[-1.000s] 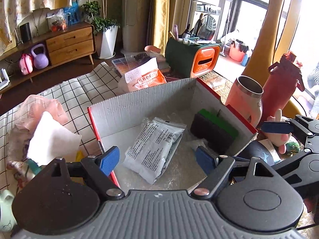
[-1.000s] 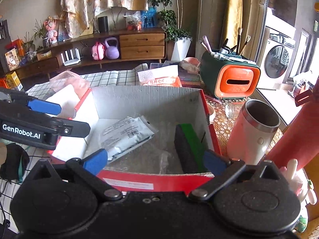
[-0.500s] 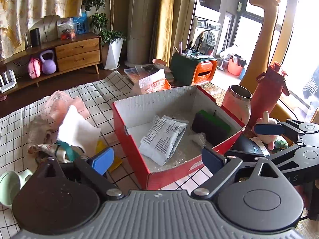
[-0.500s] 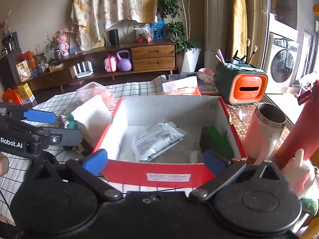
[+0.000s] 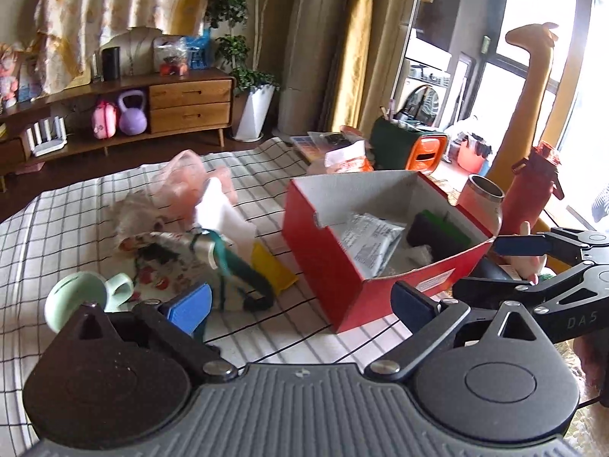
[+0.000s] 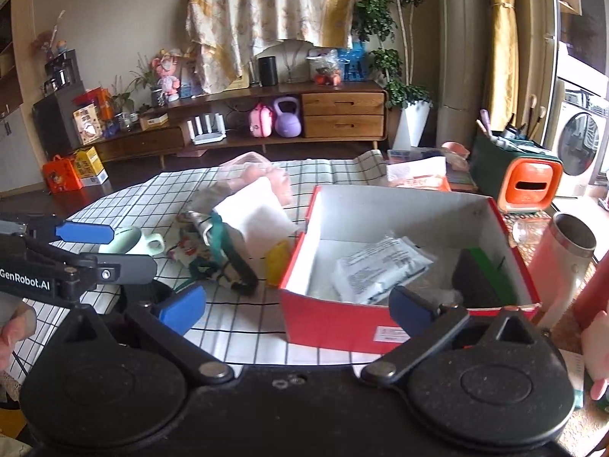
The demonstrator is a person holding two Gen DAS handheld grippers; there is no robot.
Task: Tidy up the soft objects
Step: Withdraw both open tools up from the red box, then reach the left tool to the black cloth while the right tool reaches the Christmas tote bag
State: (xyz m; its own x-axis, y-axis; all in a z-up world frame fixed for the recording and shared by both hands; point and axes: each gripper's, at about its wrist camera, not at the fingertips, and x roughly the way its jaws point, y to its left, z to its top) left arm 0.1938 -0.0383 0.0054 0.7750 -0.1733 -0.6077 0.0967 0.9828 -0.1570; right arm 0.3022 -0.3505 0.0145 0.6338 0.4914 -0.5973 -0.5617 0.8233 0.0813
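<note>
A red cardboard box stands open on the checked cloth. Inside lie a white printed packet and a black-and-green sponge. Left of the box is a heap of soft things: a white sponge, a pink bag, patterned cloth and a yellow sponge. My left gripper is open and empty, held back before the box and the heap. My right gripper is open and empty in front of the box.
A mint cup lies at the left. A pink tumbler, a red bottle and a green-orange organizer stand right of the box. An orange-white packet lies behind it.
Both grippers have pulled back and up from over the box. The box now looks smaller and the heap of soft things at its left has come into view.
</note>
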